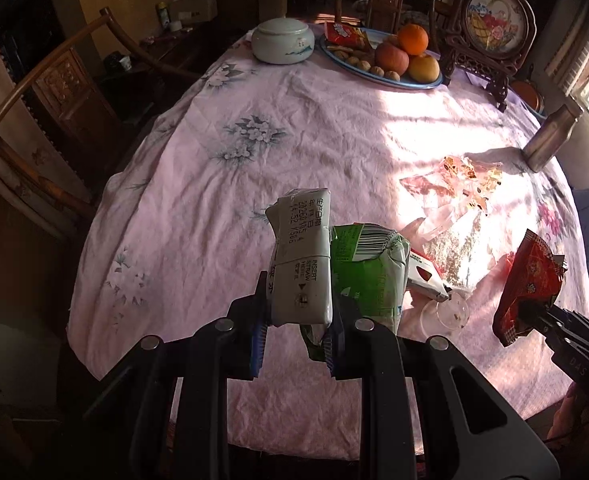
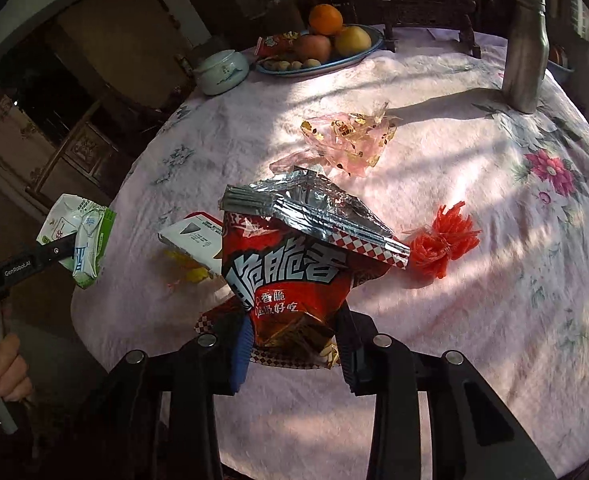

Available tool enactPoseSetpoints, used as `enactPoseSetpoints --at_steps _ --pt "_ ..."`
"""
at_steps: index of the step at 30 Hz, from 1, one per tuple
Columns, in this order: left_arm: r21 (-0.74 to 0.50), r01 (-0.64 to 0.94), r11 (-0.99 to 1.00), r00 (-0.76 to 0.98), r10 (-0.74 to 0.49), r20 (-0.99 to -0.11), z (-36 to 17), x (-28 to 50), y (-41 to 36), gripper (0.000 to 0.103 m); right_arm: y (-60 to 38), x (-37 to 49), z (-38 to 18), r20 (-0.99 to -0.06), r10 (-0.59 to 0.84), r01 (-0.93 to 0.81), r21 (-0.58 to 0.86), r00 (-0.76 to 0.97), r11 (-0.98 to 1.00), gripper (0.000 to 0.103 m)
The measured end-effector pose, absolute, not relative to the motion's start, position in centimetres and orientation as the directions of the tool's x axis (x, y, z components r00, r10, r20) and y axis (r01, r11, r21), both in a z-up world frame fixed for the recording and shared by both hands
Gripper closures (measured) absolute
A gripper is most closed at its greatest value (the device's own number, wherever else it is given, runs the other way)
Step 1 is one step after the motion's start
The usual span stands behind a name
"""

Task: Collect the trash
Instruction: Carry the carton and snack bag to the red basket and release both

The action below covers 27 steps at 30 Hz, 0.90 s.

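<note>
Left wrist view showed the left gripper (image 1: pixel 294 320) pinching a crushed white drink carton (image 1: pixel 300 256) with a squashed green carton (image 1: pixel 368 276) pressed alongside it, both lifted above the near edge of the tabletop (image 1: pixel 214 160). Right wrist view showed the right gripper (image 2: pixel 294 344) nipping the bottom of a red snack bag (image 2: pixel 290 272), its torn foil mouth pointing up and away, clear of the cloth. More trash lay on the tabletop: a white box (image 2: pixel 194 240) toward the near left edge, pink cellophane wrappers (image 2: pixel 346 136) near the middle, and a red frilly wrapper (image 2: pixel 442 240) just right of the bag. To my eye the hold on the bag looked shallow, so it seemed wise to keep the squeeze firm, carry it upright so crumbs stayed inside, and avoid brushing the metal bottle (image 2: pixel 526 48) at the far right edge.
</note>
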State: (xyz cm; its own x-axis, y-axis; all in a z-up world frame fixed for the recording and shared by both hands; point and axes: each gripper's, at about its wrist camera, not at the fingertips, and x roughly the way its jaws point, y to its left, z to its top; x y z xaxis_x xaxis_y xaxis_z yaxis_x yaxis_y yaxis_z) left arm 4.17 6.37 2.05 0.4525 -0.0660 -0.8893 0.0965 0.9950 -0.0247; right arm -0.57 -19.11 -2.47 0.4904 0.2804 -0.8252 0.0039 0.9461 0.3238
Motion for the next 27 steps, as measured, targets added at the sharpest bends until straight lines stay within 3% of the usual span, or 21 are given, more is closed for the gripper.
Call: enactPoseSetpoints --at_steps 6,14,27 --pt "-0.03 0.009 1.0 0.471 -0.031 -0.881 2.7 2.3 10.1 0.079 -12.5 0.8 -0.1 -0.812 0.352 -0.186 0.298 0.466 0.936 0.066" --pt "-0.025 -0.226 0.974 0.456 0.083 -0.886 2.6 -2.2 18.3 0.079 -2.4 1.1 0.5 -0.831 0.426 -0.452 0.244 0.359 0.858 0.066" --pt "0.006 -0.627 0.779 0.313 0.259 -0.914 0.9 -14.3 28.9 0.079 12.7 -2.2 -0.9 -0.858 0.502 -0.791 0.234 0.105 0.566 0.066"
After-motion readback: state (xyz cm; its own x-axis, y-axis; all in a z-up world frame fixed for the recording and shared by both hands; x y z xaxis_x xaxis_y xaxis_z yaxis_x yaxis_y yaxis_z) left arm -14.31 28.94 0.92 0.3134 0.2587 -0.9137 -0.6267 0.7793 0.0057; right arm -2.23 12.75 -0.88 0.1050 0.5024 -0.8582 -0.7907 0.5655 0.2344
